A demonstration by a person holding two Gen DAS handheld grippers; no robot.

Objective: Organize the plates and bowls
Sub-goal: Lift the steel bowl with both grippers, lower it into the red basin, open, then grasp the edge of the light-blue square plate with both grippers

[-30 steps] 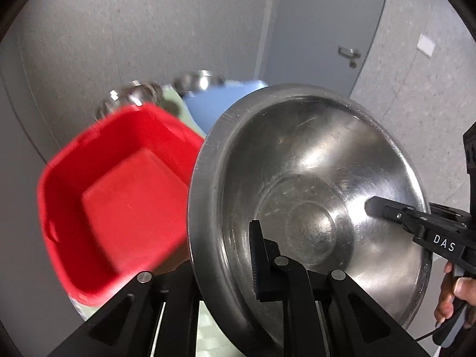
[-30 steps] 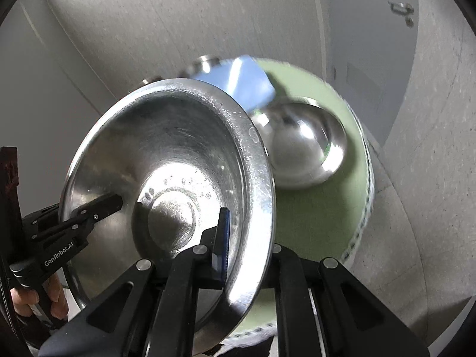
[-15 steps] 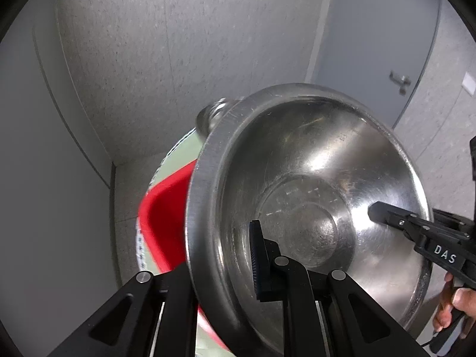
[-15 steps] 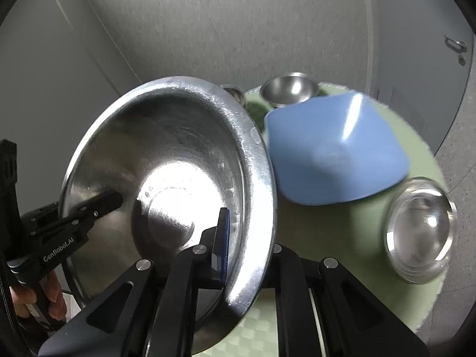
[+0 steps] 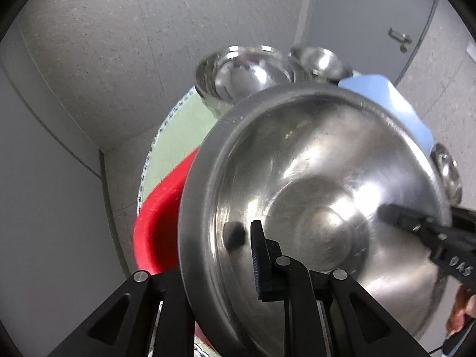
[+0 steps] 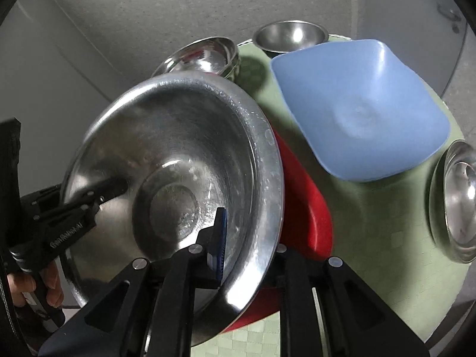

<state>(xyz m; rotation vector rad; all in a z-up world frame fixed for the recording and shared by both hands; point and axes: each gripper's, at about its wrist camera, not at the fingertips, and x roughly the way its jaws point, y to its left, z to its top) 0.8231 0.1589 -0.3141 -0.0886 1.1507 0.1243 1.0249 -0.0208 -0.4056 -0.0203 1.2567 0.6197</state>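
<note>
A large steel bowl (image 5: 321,196) (image 6: 166,160) fills both views, held tilted above the table. My left gripper (image 5: 220,255) is shut on its left rim, and my right gripper (image 6: 250,235) is shut on its right rim. Each gripper shows inside the bowl in the other's view. A red square bowl (image 5: 160,208) (image 6: 303,205) sits directly under the steel bowl, mostly hidden. A blue square bowl (image 6: 360,110) (image 5: 383,98) sits to the right of it on the table.
The round table has a green cloth (image 6: 377,238). Two steel bowls (image 6: 205,56) (image 6: 290,37) stand at the far edge, and another steel bowl (image 6: 456,199) at the right edge. Grey walls and a door (image 5: 372,20) stand behind.
Both grippers have carried the steel bowl across the table; it now hangs over the red bowl, with the far steel bowls and blue bowl in view.
</note>
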